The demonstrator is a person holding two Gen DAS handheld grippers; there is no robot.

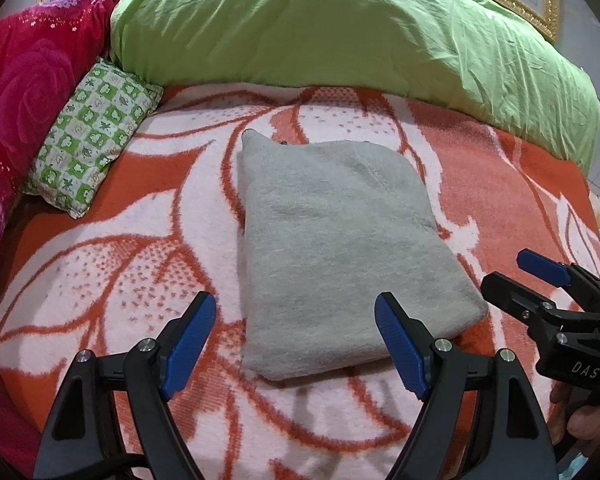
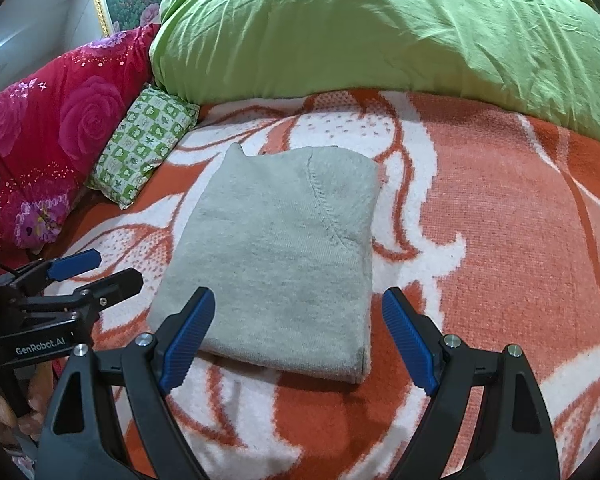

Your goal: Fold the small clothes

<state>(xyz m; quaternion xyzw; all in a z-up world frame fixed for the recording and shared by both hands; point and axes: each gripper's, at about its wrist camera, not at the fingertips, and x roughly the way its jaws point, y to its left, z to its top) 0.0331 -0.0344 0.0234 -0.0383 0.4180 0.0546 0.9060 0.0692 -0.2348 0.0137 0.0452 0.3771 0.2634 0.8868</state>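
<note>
A grey knit garment (image 1: 332,248) lies folded into a flat rectangle on the orange and white blanket (image 1: 112,264); it also shows in the right wrist view (image 2: 276,264). My left gripper (image 1: 296,340) is open and empty, hovering just in front of the garment's near edge. My right gripper (image 2: 298,340) is open and empty, also just in front of the near edge. Each gripper shows in the other's view: the right one (image 1: 512,276) at the garment's right, the left one (image 2: 104,270) at its left.
A green checked small pillow (image 1: 92,136) and a red rose-patterned quilt (image 1: 24,80) lie at the left. A big light green duvet (image 1: 340,28) fills the back. A gold picture frame (image 1: 540,4) hangs behind it.
</note>
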